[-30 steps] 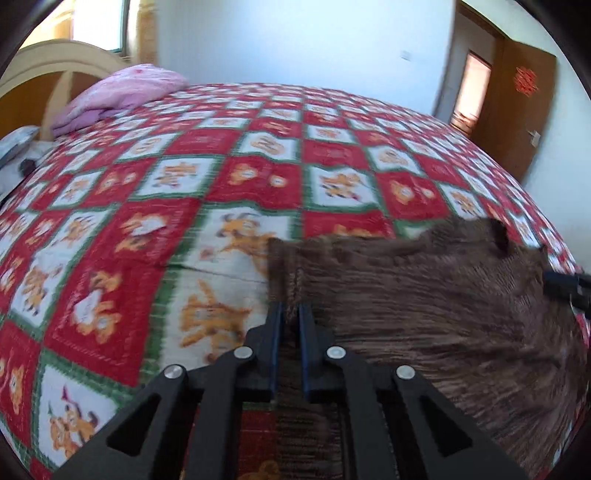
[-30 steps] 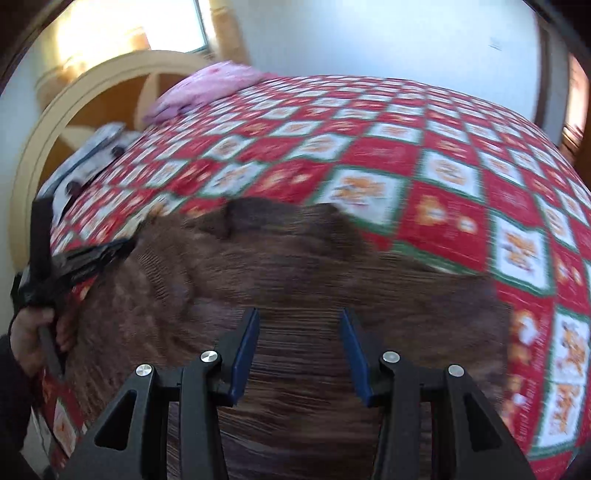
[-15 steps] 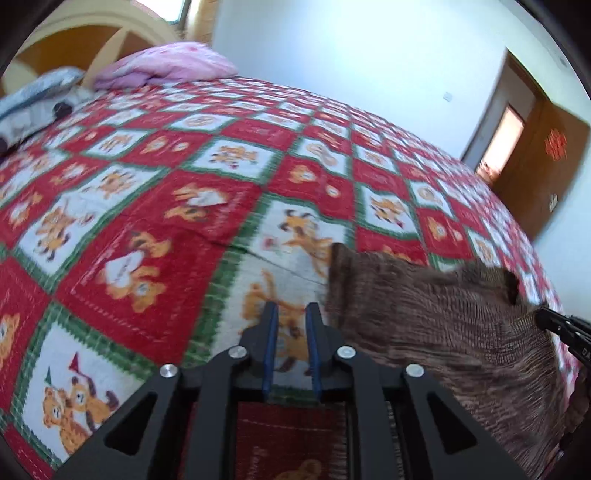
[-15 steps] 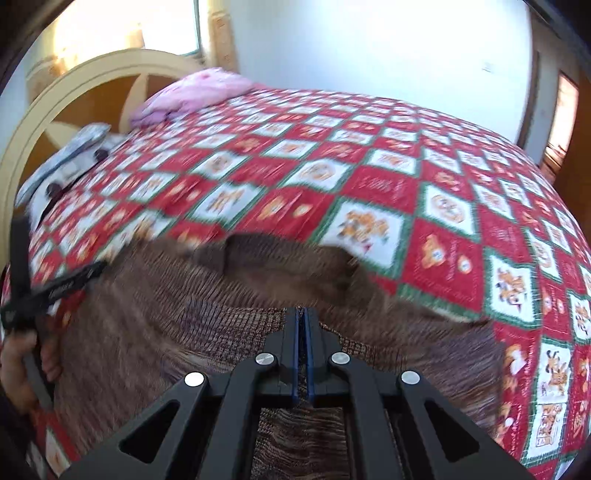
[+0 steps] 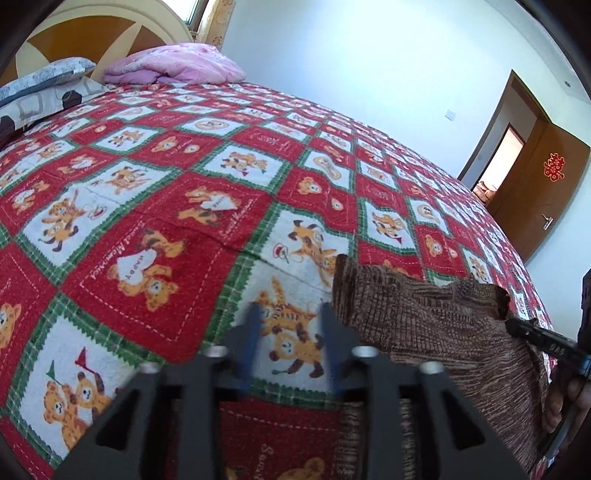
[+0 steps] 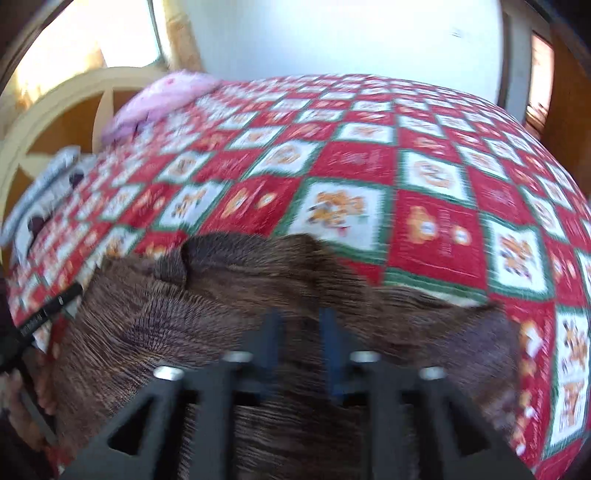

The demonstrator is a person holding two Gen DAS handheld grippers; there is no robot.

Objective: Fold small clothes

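Beyond brown knit garment point(image 6: 229, 332), pink quilt point(image 5: 173, 68) by headboard point(image 5: 70, 33)

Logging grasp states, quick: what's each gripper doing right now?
Left gripper: open, empty, over the bedspread beside the brown garment.
Right gripper: open, empty, above the garment.

Home bedroom: quilted bed point(image 5: 155, 192), pillows point(image 5: 173, 68), wooden door point(image 5: 535, 192).

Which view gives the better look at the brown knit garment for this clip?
The right wrist view: the brown knit garment fills its lower half, with the folded collar edge and right corner visible, though blurred. The left wrist view is sharper but shows only the garment's left portion on the patchwork bedspread.
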